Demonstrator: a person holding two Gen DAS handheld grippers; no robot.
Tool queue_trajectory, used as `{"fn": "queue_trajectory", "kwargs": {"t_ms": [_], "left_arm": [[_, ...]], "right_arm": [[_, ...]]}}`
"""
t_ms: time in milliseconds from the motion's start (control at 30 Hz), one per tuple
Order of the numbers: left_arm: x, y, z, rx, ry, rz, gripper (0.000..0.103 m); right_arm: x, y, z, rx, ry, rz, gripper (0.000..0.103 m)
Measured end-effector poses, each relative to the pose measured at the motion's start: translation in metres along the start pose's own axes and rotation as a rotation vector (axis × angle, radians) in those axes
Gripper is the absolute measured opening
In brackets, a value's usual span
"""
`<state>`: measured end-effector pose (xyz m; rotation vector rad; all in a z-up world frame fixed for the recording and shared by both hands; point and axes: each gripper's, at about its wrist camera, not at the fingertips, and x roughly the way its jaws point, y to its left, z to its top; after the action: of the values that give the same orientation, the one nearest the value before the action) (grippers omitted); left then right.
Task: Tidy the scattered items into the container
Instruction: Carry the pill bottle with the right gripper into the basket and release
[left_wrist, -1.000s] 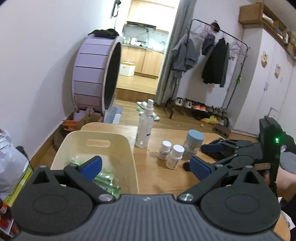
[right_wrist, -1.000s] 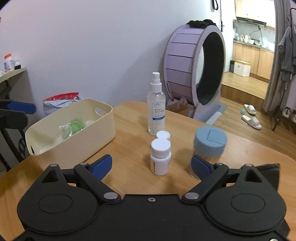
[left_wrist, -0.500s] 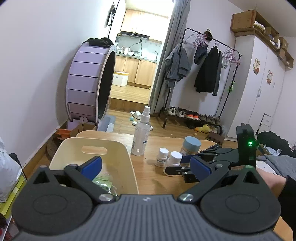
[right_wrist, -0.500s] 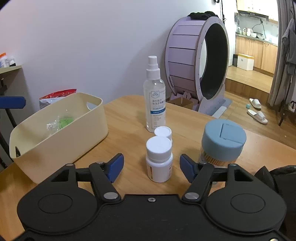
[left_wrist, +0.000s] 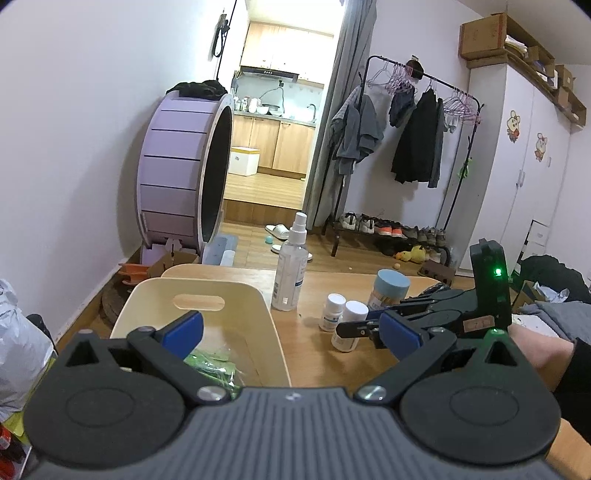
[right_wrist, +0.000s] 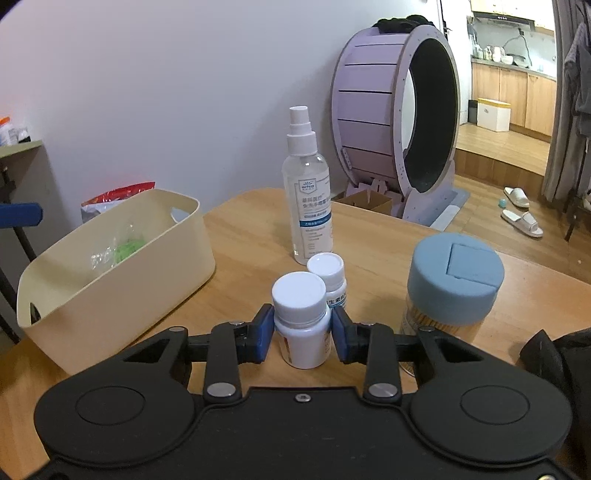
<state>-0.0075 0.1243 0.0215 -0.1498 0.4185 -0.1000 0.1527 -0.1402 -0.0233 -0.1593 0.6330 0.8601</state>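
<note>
Right gripper (right_wrist: 302, 334) is at the near white pill bottle (right_wrist: 301, 317), jaws closing around its body, blue pads just beside or barely touching the sides; bottle upright on the worktop (right_wrist: 251, 229), not lifted. Left gripper (left_wrist: 291, 328) hovers over the near end of the cream container (left_wrist: 199, 291), jaws wide open, holding nothing. Progress looks early: the container only has a clear packet with green contents (right_wrist: 122, 249) in it. Left on the worktop: the second white pill bottle (right_wrist: 327, 275) touching or just behind the first, the spray bottle (right_wrist: 308, 206) farther back, the blue-lidded jar (right_wrist: 452, 291) to the right. Risk is the second bottle being knocked on lifting, it sits so close. Path to the container on the left looks clear. Dark cloth at the right worktop edge (right_wrist: 554, 354). Purple cat wheel (right_wrist: 399, 110) on the floor behind, out of the way.
</note>
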Motion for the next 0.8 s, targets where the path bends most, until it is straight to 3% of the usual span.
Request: {"fn": "queue_trajectory", "kwargs": {"t_ms": [267,500,800], "left_arm": [[-0.010,0.006,0.001,0.001,-0.022,0.017,0.102],[-0.029,0.023,0.005,-0.019,-0.051,0.043,0.102],[-0.053,0.037,0.010,0.007,-0.061,0.093,0.102]], "right_arm": [[-0.019,0.007,0.016,0.003,-0.044,0.020,0.033],[-0.034,0.044,0.054,-0.046,-0.111,0.113,0.033],[0.006,0.087,0.072,-0.102,-0.074,0.170,0.034]]}}
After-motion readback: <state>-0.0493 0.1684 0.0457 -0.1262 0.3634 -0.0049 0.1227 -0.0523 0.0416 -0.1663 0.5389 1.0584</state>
